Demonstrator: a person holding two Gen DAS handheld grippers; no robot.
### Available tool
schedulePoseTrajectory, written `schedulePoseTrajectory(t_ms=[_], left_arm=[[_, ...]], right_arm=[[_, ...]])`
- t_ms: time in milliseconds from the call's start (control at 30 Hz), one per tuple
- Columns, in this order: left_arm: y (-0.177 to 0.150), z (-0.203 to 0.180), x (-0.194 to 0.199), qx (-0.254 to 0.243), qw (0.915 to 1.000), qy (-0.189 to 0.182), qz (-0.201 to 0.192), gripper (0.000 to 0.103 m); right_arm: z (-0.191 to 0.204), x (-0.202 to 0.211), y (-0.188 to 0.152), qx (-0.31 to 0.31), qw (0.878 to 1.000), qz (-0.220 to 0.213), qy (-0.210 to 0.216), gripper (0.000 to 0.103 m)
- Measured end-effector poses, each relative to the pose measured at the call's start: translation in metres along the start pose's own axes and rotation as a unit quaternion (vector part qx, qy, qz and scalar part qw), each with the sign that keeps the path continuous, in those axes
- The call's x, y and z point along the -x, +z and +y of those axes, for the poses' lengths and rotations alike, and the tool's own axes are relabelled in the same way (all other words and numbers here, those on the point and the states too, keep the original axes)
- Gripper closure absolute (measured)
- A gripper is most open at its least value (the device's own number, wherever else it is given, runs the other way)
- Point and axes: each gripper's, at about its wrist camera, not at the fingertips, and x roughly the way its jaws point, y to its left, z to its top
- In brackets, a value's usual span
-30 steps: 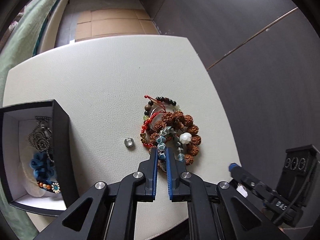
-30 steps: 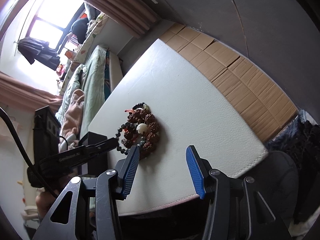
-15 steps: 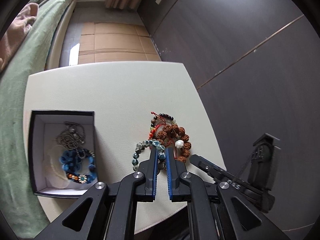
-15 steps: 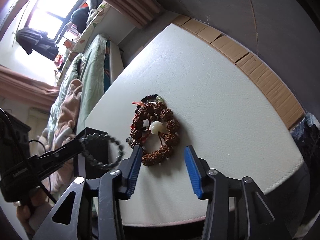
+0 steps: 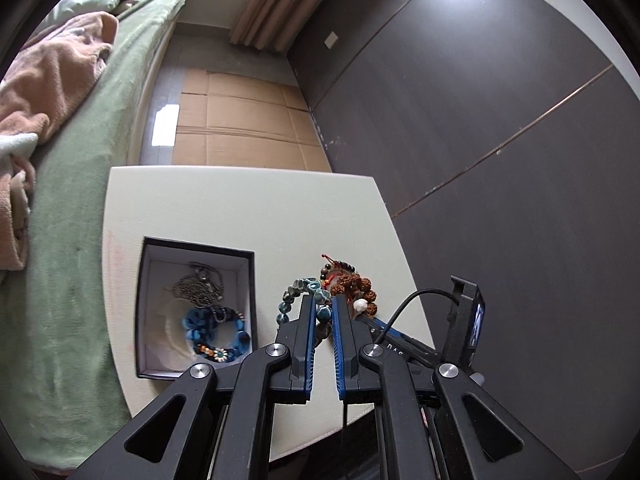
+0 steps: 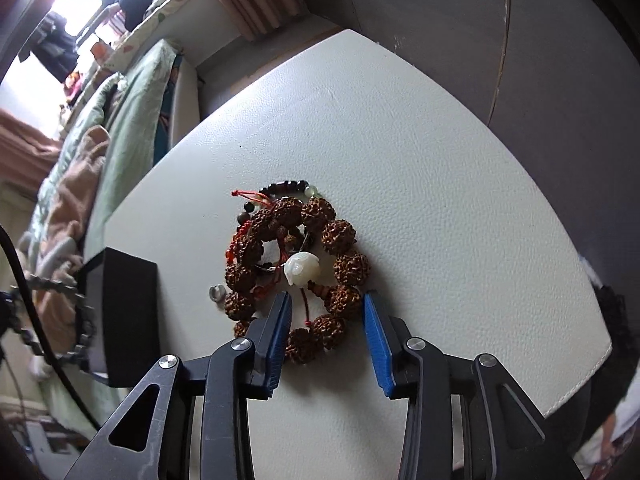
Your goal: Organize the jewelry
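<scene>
My left gripper [image 5: 322, 308] is shut on a teal bead bracelet [image 5: 294, 292], which hangs in the air just right of the black box [image 5: 200, 249]. The box is white inside and holds a chain and a blue flower piece. In the right wrist view, a brown rough-seed bracelet [image 6: 344, 236] with a white carved bead [image 6: 302, 268] lies on the table over a dark bead bracelet with red cord [image 6: 288, 188]. My right gripper [image 6: 326, 300] straddles the brown bracelet's near beads. Its jaws are closing and the pads do not touch the beads. A small silver ring [image 6: 217, 293] lies beside the pile.
The white leather tabletop [image 6: 400, 160] ends in a rounded edge close to both grippers. A bed with a green cover [image 5: 80, 200] runs along the table's left side. A dark wall [image 5: 480, 120] stands to the right, and cardboard sheets [image 5: 240, 120] cover the floor beyond.
My left gripper has lifted the teal bracelet off the pile and carried it up and towards the box. My right gripper has come in over the brown bracelet and narrowed its jaws.
</scene>
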Motion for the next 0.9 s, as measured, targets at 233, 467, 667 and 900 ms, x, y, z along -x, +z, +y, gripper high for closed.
schedulePoseTrajectory(t_ms=[233, 467, 667, 900], left_arm=[[0.002, 0.016, 0.024, 0.009, 0.9997, -0.003, -0.02, 0.095], [0.005, 0.035, 0.023, 0.022, 0.9996, 0.0, -0.019, 0.095], [0.005, 0.044, 0.013, 0.042, 0.9991, 0.003, 0.002, 0.091], [-0.003, 0.054, 0.023, 0.05, 0.9985, 0.013, -0.019, 0.041]], right_arm=[[-0.023, 0.017, -0.004, -0.051, 0.996, -0.011, 0.066, 0.079], [-0.024, 0.05, -0.01, -0.057, 0.991, -0.045, 0.116, 0.081], [-0.001, 0.072, -0.01, -0.041, 0.987, -0.063, 0.143, 0.081], [0.029, 0.095, -0.004, -0.011, 0.983, -0.083, 0.166, 0.081]])
